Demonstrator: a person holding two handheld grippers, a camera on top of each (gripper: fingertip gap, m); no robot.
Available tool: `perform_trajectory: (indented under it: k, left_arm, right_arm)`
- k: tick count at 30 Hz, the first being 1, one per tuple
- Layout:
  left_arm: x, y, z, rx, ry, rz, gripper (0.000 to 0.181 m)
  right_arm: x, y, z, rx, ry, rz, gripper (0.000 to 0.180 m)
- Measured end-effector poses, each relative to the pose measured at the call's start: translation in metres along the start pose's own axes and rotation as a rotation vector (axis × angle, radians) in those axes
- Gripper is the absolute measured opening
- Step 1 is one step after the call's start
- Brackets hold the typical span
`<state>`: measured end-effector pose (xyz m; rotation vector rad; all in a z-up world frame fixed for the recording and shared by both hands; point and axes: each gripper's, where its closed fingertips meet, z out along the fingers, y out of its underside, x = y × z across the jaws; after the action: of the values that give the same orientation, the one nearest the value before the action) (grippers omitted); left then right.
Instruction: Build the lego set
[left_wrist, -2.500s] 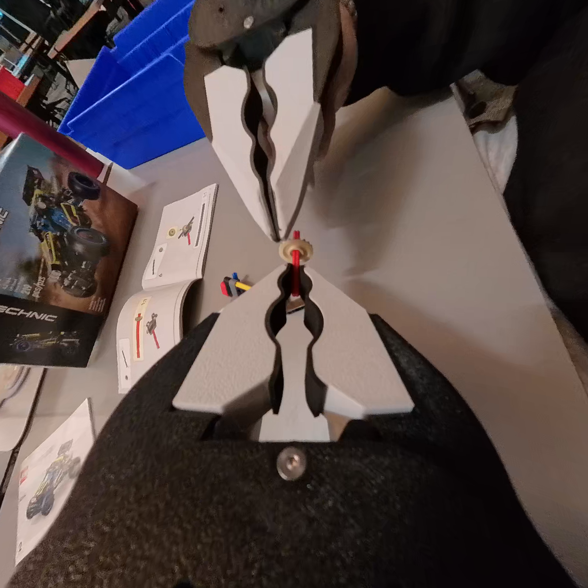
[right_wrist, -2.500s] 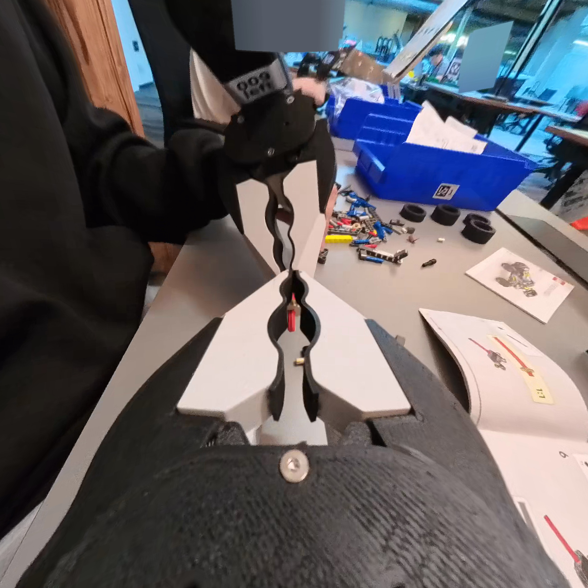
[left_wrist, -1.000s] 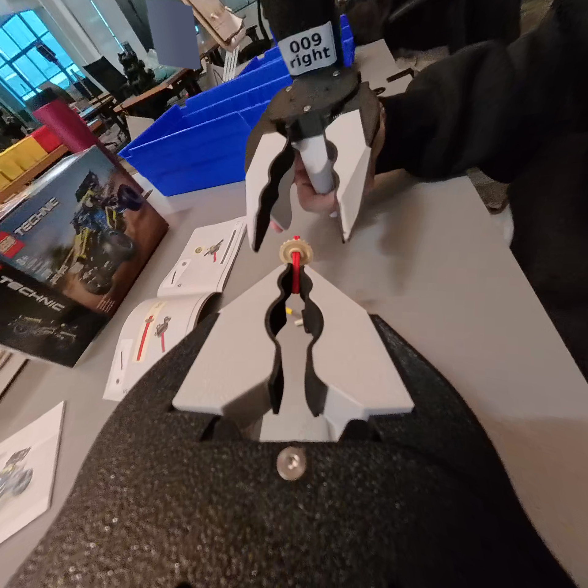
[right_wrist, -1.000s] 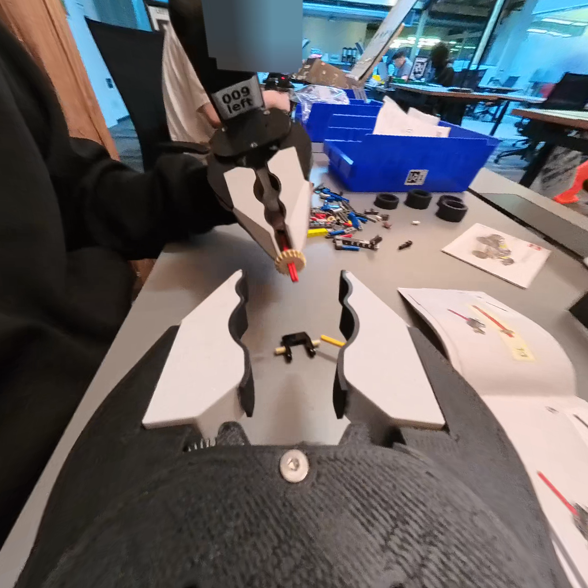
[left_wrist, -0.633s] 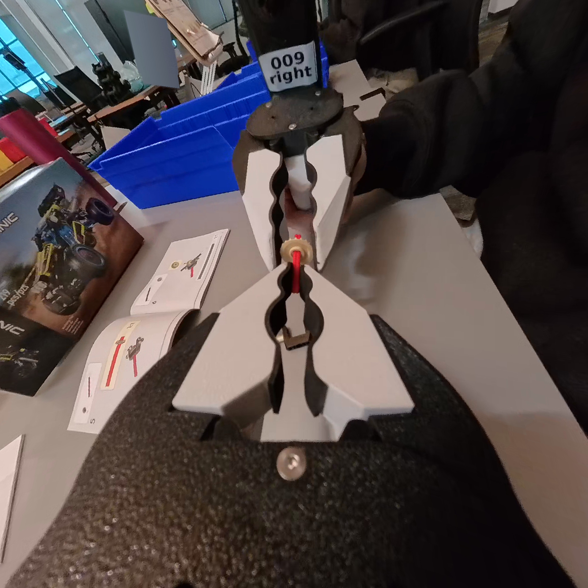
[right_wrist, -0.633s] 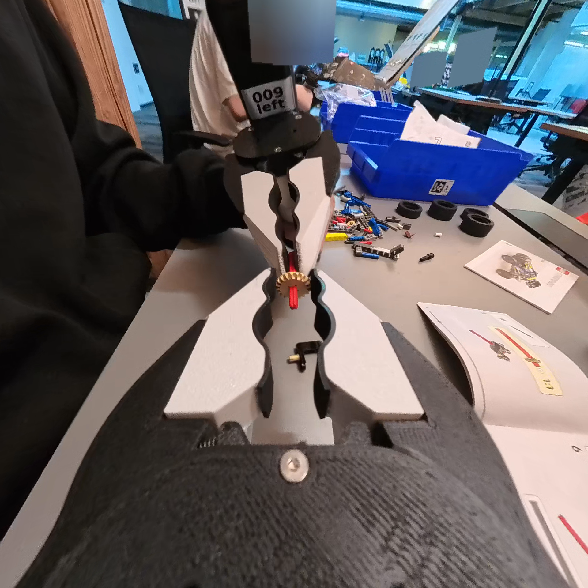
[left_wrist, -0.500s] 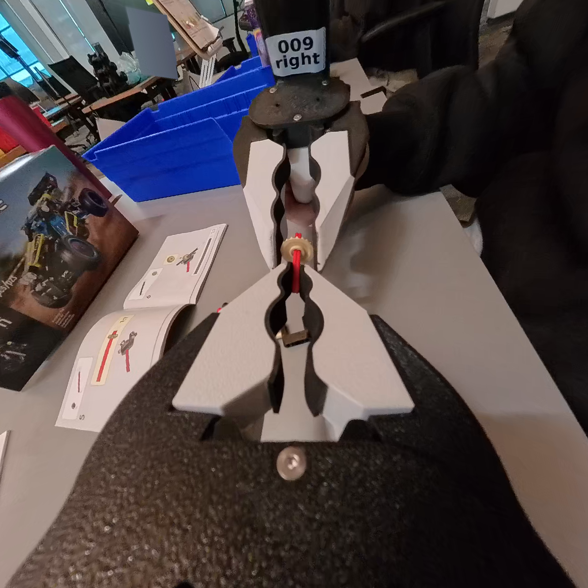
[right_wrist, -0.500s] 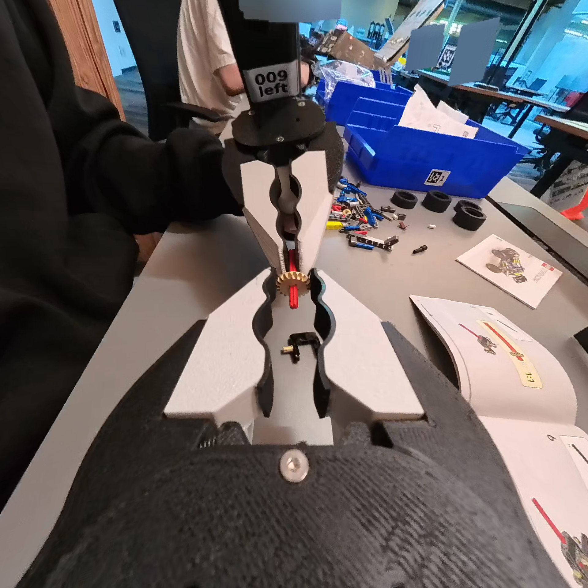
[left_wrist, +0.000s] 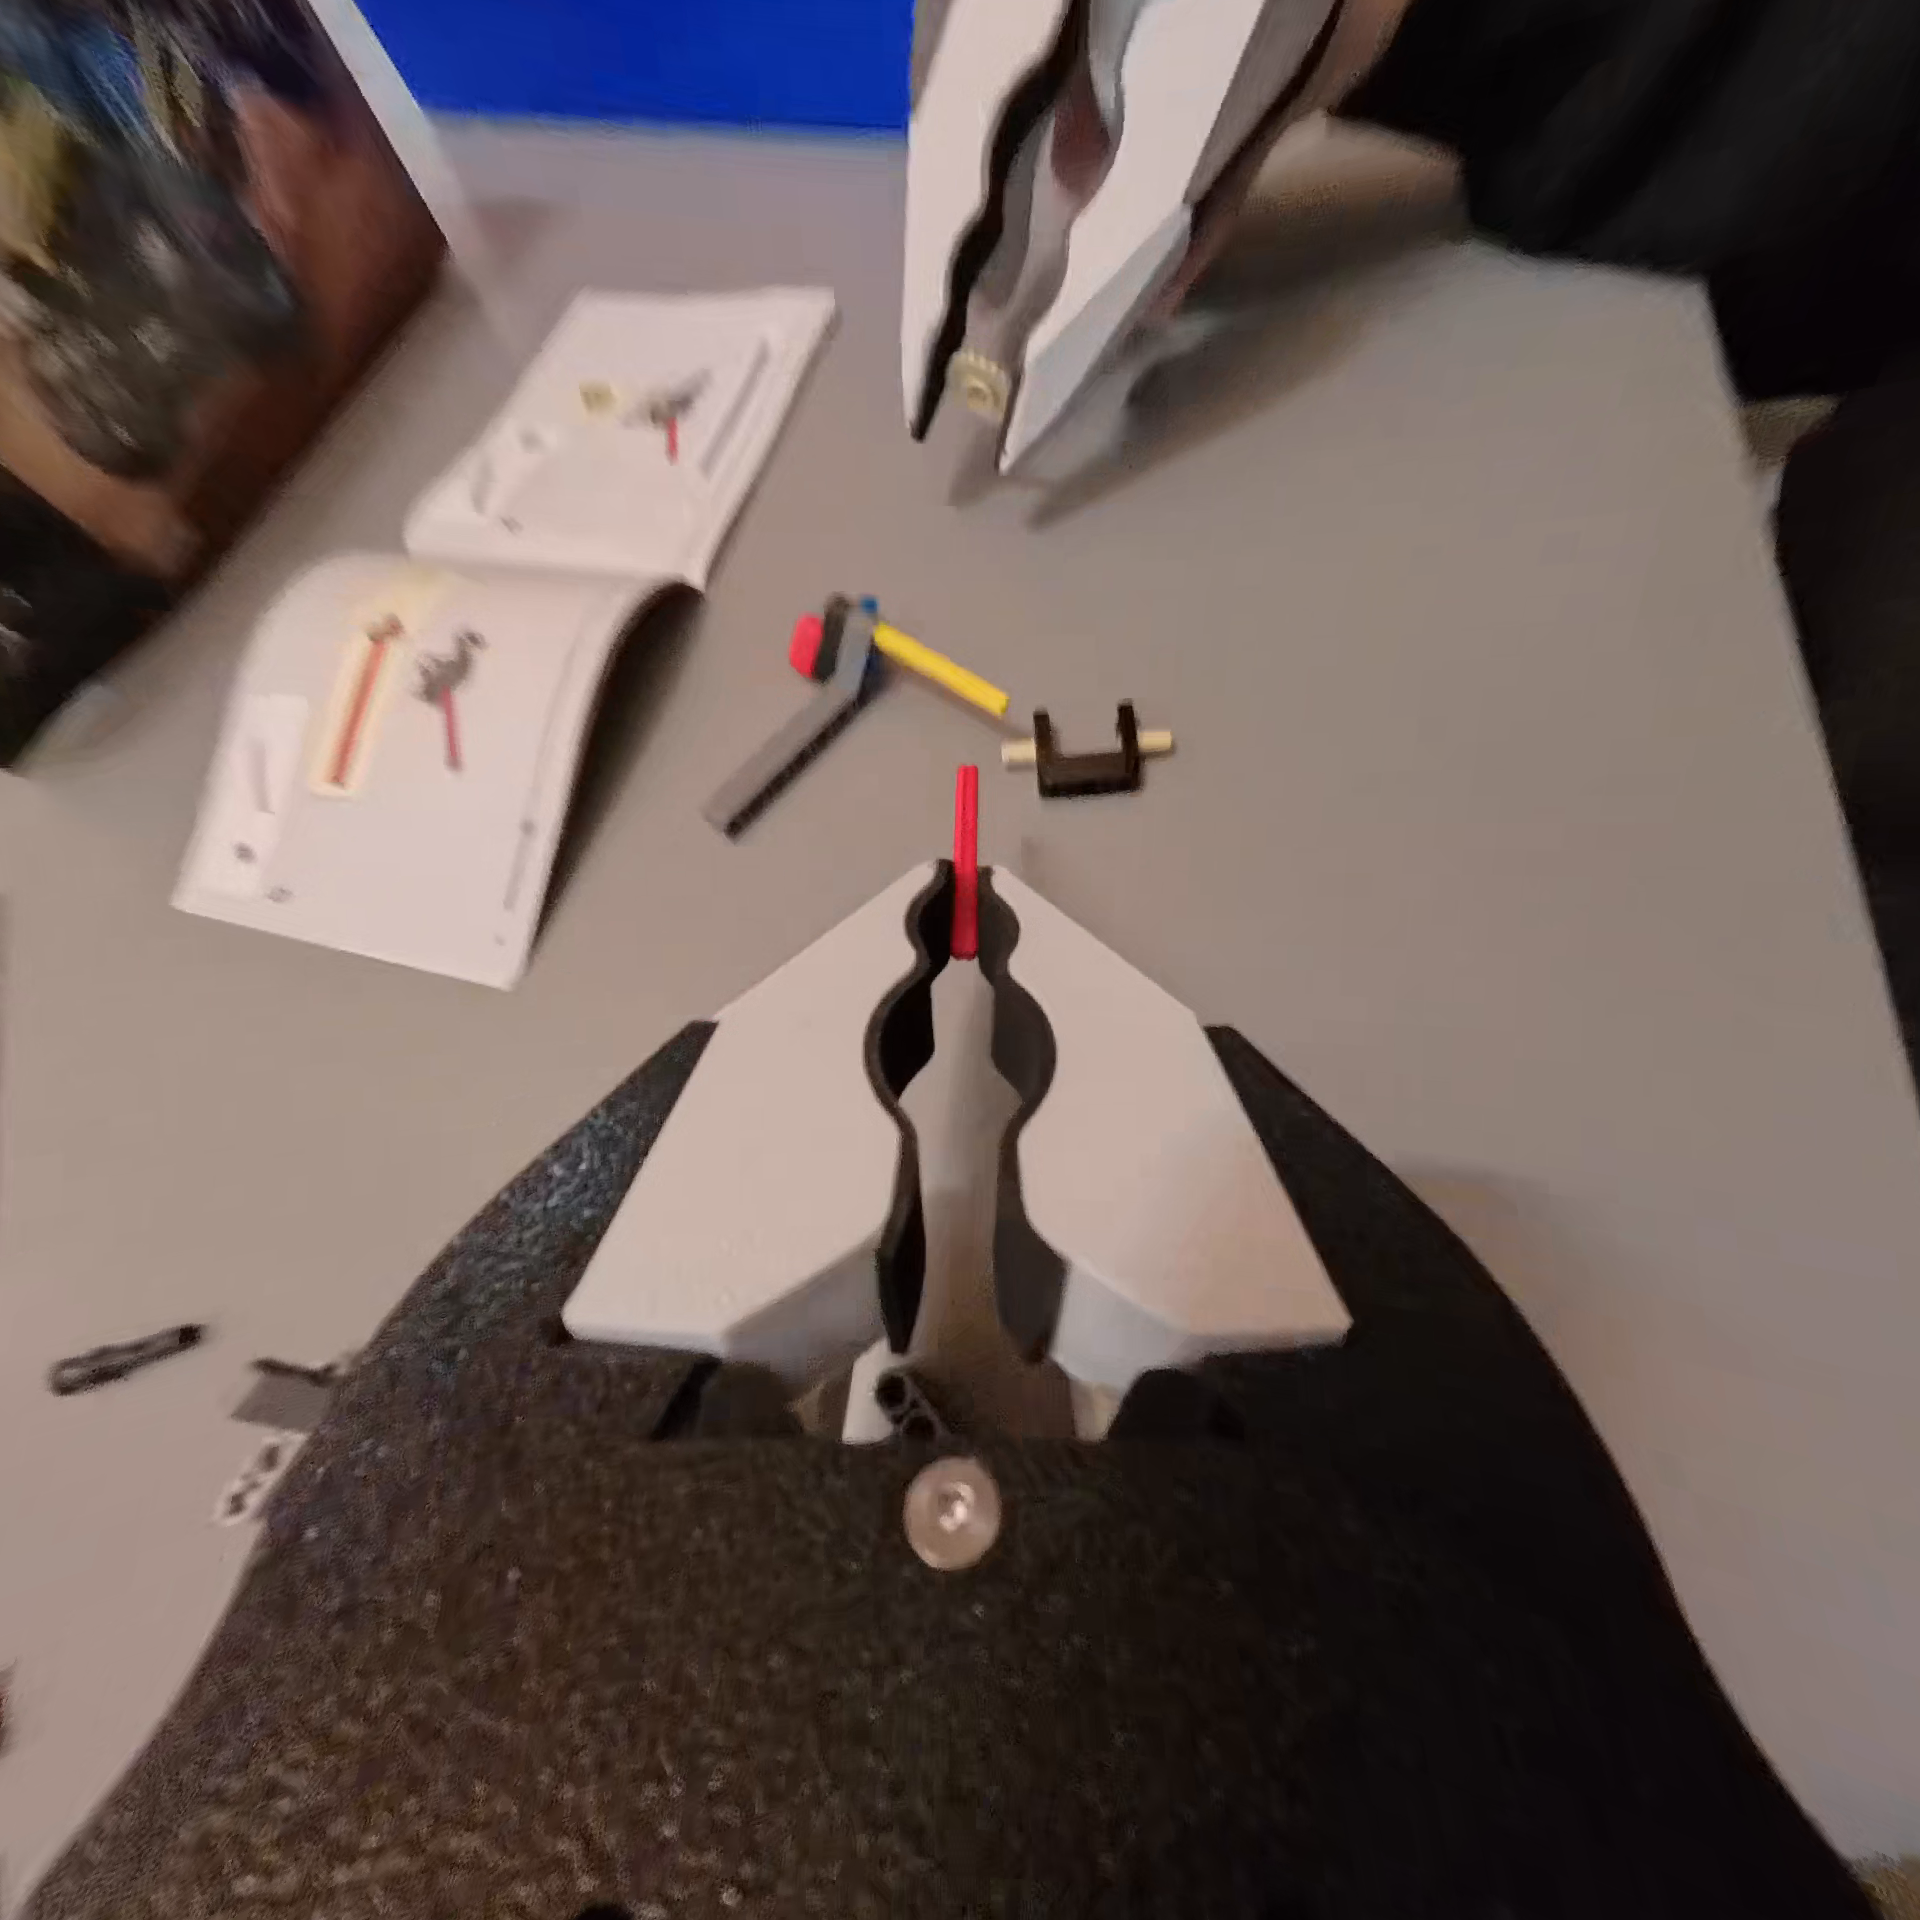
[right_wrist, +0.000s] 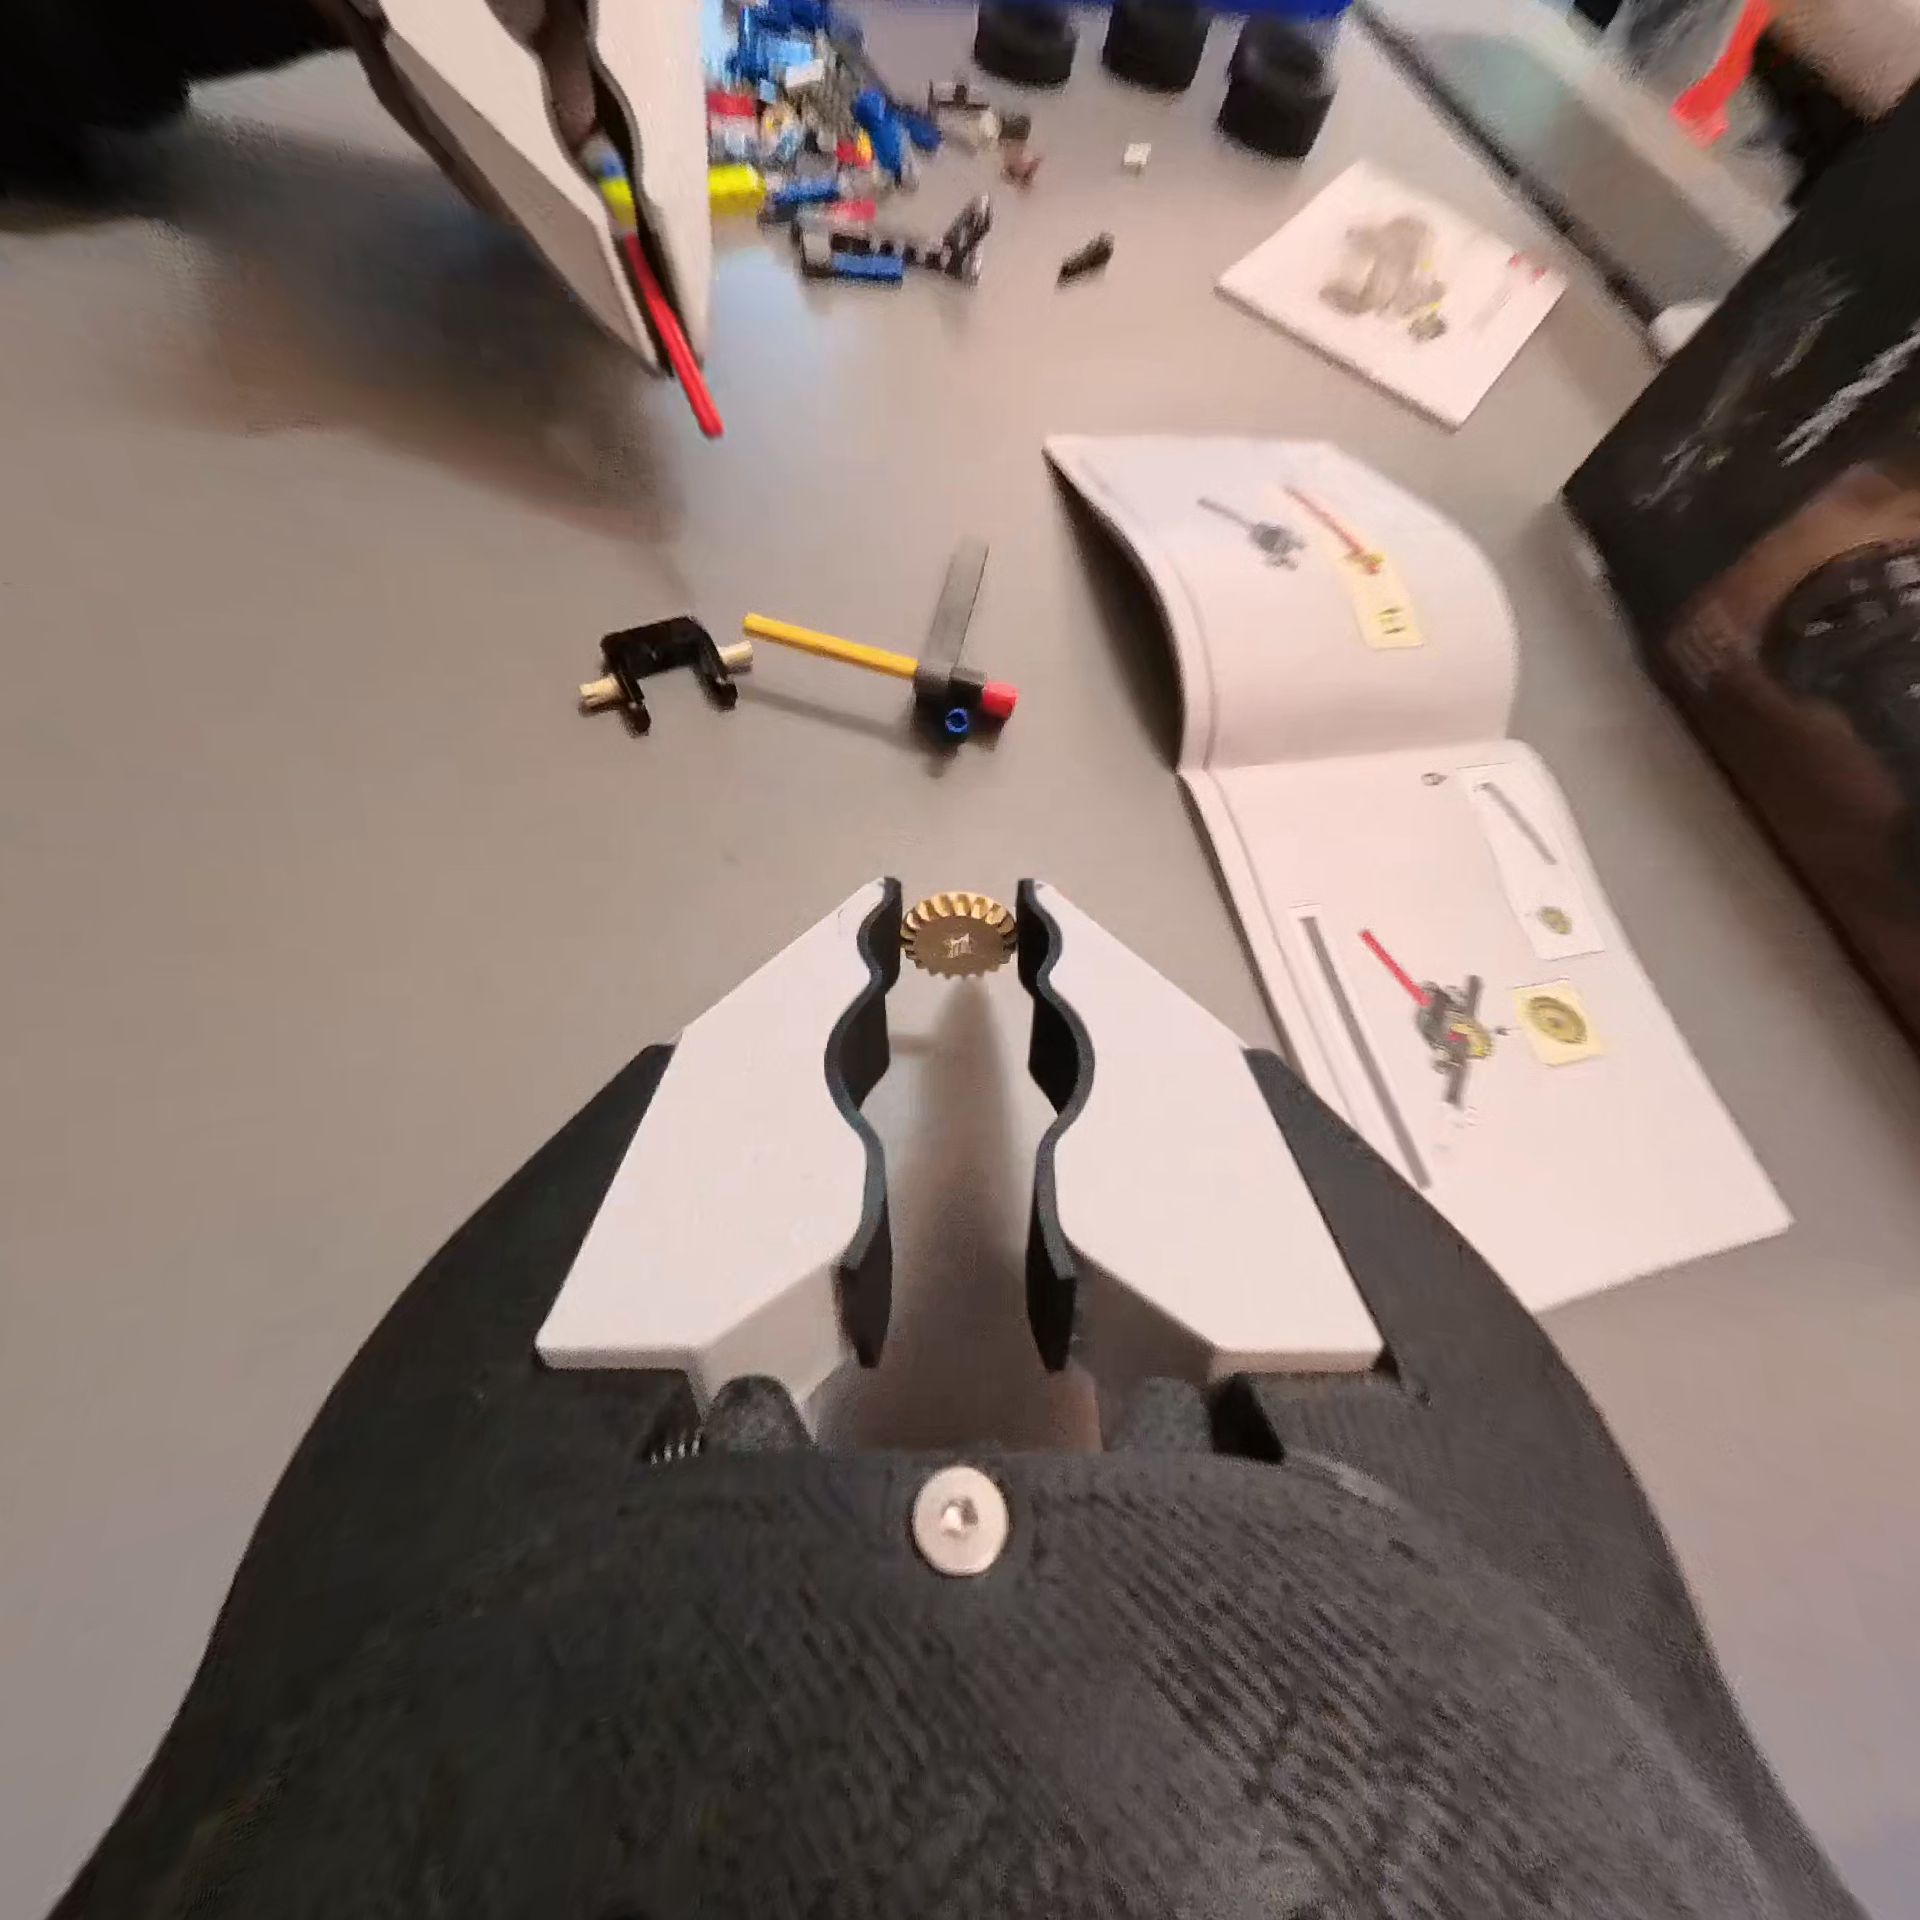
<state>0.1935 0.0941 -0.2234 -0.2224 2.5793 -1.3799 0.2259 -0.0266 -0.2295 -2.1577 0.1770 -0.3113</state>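
My left gripper (left_wrist: 964, 871) is shut on a red axle (left_wrist: 965, 860) that sticks out past its tips, above the grey table. My right gripper (right_wrist: 957, 896) is shut on a tan gear (right_wrist: 957, 932) held between its tips. In the left wrist view the right gripper (left_wrist: 966, 426) hangs at the top with the gear (left_wrist: 975, 382) in it. In the right wrist view the left gripper (right_wrist: 665, 353) is at the upper left with the axle (right_wrist: 675, 353). A black bracket with tan pins (left_wrist: 1088, 750) (right_wrist: 665, 668) and a grey beam with a yellow axle (left_wrist: 842, 686) (right_wrist: 914, 665) lie on the table between them.
An open instruction booklet (left_wrist: 457, 665) (right_wrist: 1382, 862) lies beside the parts. The set's box (left_wrist: 166, 291) (right_wrist: 1787, 582) stands past it. A pile of loose parts (right_wrist: 831, 177), black tyres (right_wrist: 1143, 52) and a leaflet (right_wrist: 1392, 281) lie farther off. A blue bin (left_wrist: 644, 62) stands behind. About 15 cm separates my left fingertips from my right.
The gear has come off the red axle and now sits in my right gripper. The two grippers have moved apart and both tilt down toward the table.
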Motion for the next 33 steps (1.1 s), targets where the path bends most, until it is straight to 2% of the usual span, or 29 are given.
perform_trajectory:
  k: [3,8,10,14,17,19,22,24,27,33]
  left_arm:
    - [0.005,0.021,0.013,-0.115,0.03,-0.013,0.001]
    - [0.006,0.029,0.013,-0.165,0.019,0.006,0.002]
    - [0.007,0.029,0.013,-0.167,0.024,0.001,0.002]
    - [0.012,0.027,0.013,-0.168,0.048,0.002,0.002]
    - [-0.004,0.011,-0.024,-0.125,-0.044,-0.001,0.002]
    - [-0.037,0.012,-0.078,-0.137,-0.245,-0.034,0.002]
    - [-0.074,0.04,-0.161,-0.147,-0.528,-0.184,0.002]
    - [-0.083,0.059,-0.196,-0.102,-0.618,-0.302,0.002]
    - [-0.085,0.072,-0.219,-0.042,-0.651,-0.364,0.002]
    - [-0.081,0.092,-0.216,-0.082,-0.614,-0.384,0.002]
  right_arm:
    - [-0.01,0.013,0.016,-0.135,-0.065,-0.044,0.034]
    - [-0.006,0.002,0.01,-0.084,-0.055,-0.019,0.054]
    - [-0.006,-0.015,0.001,-0.023,-0.045,-0.012,0.053]
    - [-0.001,-0.07,0.0,0.067,0.0,-0.087,0.031]
    - [0.005,-0.103,0.033,0.011,-0.004,-0.141,0.024]
    - [-0.001,-0.132,0.066,0.001,-0.063,-0.164,0.02]
    - [-0.021,-0.171,0.125,-0.007,-0.178,-0.205,0.013]
    - [-0.037,-0.173,0.167,-0.092,-0.263,-0.244,0.011]
    - [-0.052,-0.176,0.213,-0.146,-0.303,-0.244,0.009]
    - [-0.06,-0.172,0.252,-0.239,-0.265,-0.3,0.009]
